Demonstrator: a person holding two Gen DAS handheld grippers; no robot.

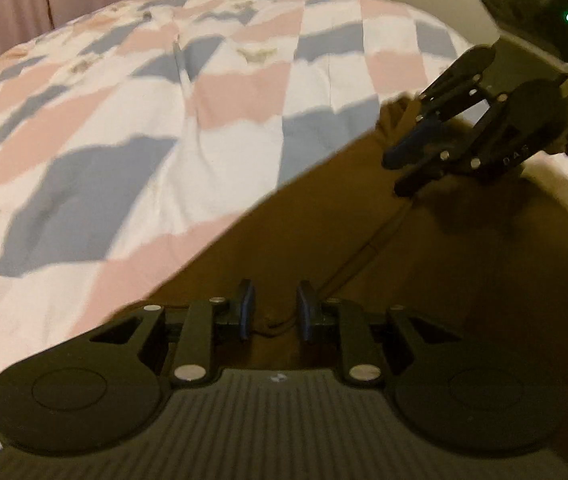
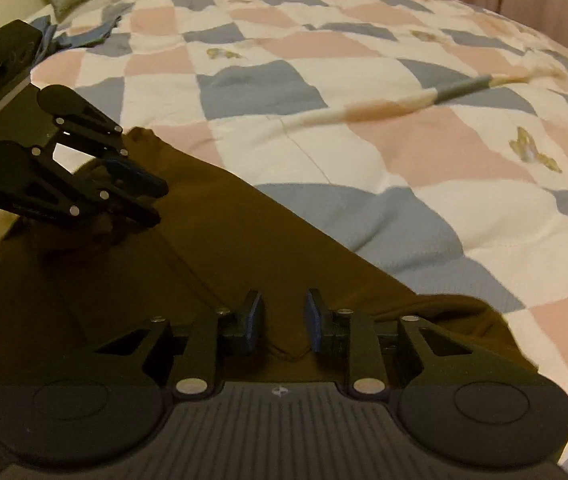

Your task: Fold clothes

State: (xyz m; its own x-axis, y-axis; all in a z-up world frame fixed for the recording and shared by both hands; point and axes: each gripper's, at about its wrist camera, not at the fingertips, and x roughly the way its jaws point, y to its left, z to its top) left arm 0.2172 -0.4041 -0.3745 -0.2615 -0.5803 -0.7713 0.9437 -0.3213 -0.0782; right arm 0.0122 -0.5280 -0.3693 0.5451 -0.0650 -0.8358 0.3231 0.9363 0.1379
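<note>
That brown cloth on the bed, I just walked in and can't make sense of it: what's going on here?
A person is folding a brown garment spread on a checked quilt, using two handheld grippers. The left gripper and the right gripper each have their fingers apart over a different part of the fabric. Neither clearly pinches it, so the fold seems not yet under way.
</note>
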